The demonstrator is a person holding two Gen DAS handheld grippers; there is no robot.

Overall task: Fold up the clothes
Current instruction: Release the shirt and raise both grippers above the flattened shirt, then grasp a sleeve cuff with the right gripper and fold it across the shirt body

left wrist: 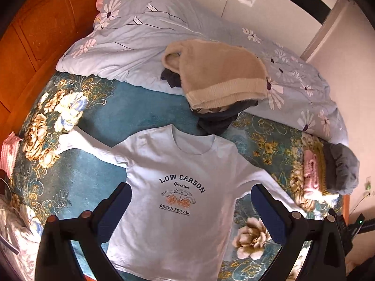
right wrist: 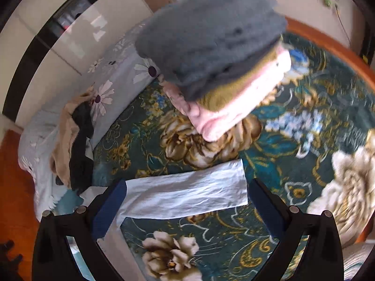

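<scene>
Two fingers of the left gripper (left wrist: 191, 208) stand wide apart in the left wrist view, holding nothing; between and beyond them a pale blue T-shirt (left wrist: 178, 201) lies face up and flat on the teal floral bedspread (left wrist: 77, 182), its print reading "LOW CARBON", both long sleeves spread outward; past the collar, an unfolded heap with a beige knit garment (left wrist: 215, 75) on top of dark clothing rests against a light blue daisy-print duvet (left wrist: 131, 37); at the right edge of the bed sits a folded stack (left wrist: 328, 171) of pink, olive and grey pieces; a wooden headboard (left wrist: 39, 30) rises at the left.

In the right wrist view, the right gripper (right wrist: 187, 206) is likewise spread open and empty; one sleeve (right wrist: 187, 192) of the T-shirt stretches flat across the gap between its fingers, the cuff pointing right; just beyond it the folded stack (right wrist: 215, 53) looms close, grey on top, pink beneath; the beige and dark heap (right wrist: 70, 140) lies far left against the duvet (right wrist: 112, 75).
</scene>
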